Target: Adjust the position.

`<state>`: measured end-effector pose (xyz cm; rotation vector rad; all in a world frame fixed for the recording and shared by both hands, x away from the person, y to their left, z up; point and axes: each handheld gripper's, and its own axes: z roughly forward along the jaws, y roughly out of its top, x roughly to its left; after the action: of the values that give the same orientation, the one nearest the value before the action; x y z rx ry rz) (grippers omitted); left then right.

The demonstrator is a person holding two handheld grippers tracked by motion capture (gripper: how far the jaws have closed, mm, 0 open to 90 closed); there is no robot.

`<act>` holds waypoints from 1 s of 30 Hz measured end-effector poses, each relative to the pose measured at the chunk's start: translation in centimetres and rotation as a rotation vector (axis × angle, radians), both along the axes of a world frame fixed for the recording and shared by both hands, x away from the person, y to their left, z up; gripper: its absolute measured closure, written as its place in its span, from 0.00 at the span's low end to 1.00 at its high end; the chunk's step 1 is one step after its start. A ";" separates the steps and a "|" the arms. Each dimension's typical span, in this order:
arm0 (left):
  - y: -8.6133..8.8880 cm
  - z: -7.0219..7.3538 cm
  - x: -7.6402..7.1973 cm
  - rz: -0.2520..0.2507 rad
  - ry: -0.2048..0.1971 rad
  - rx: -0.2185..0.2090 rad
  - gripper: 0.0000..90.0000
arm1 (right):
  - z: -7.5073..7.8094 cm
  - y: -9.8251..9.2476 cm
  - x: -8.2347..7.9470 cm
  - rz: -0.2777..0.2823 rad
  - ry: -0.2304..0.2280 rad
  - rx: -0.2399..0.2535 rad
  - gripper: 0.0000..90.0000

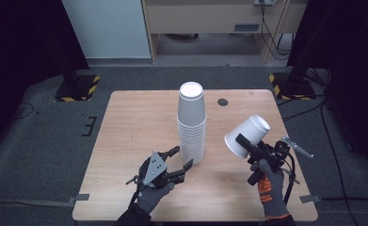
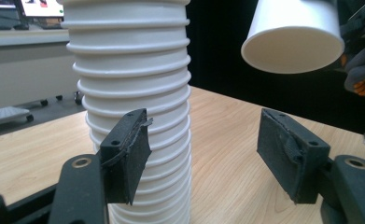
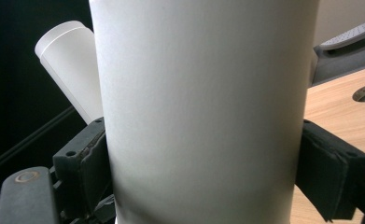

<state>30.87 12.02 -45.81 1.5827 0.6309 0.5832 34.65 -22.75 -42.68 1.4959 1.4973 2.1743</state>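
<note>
The right gripper (image 1: 244, 142) grips one white cup (image 1: 246, 136) in the air, tilted, to the right of the upright cup stack (image 1: 191, 123) on the table, while the left gripper (image 1: 179, 158) waits open near the stack's base.

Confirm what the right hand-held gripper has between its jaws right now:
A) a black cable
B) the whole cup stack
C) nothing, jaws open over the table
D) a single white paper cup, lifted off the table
D: the right hand-held gripper is clamped on a single white cup, held in the air beside the cup stack, which stands on the table.
</note>
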 end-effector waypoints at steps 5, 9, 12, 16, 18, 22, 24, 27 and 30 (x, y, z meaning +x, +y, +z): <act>-0.3 0.0 -0.2 0.005 -0.014 -0.004 0.39 | -0.3 0.2 0.0 0.014 0.023 0.015 0.17; -0.8 0.0 -0.5 0.003 -0.024 -0.010 0.39 | -0.3 0.5 -0.2 0.029 0.038 0.043 0.17; -1.1 0.1 -0.7 0.003 -0.036 -0.016 0.39 | -0.4 0.6 -0.4 0.047 0.057 0.088 0.17; -1.7 0.3 -0.8 -0.009 -0.049 -0.032 0.39 | -0.5 0.6 -0.4 0.048 0.067 0.110 0.17; -2.0 0.3 -0.8 -0.016 -0.052 -0.036 0.39 | -0.5 0.6 -0.5 0.049 0.078 0.116 0.17; -2.6 0.3 -0.7 -0.023 -0.061 -0.023 0.39 | -0.7 0.6 -0.4 0.058 0.099 0.139 0.17; -2.8 0.5 -0.7 -0.026 -0.068 -0.024 0.39 | -0.8 0.6 -0.4 0.059 0.103 0.138 0.17; -3.2 0.7 -0.5 -0.030 -0.080 -0.029 0.39 | -0.8 0.7 -0.4 0.063 0.112 0.147 0.17; -3.7 0.8 -0.4 -0.036 -0.086 -0.031 0.39 | -0.7 0.8 -0.5 0.071 0.119 0.162 0.17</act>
<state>30.48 8.31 -45.03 1.5287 0.5433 0.6083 34.14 -21.95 -43.41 1.6743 1.4605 2.3362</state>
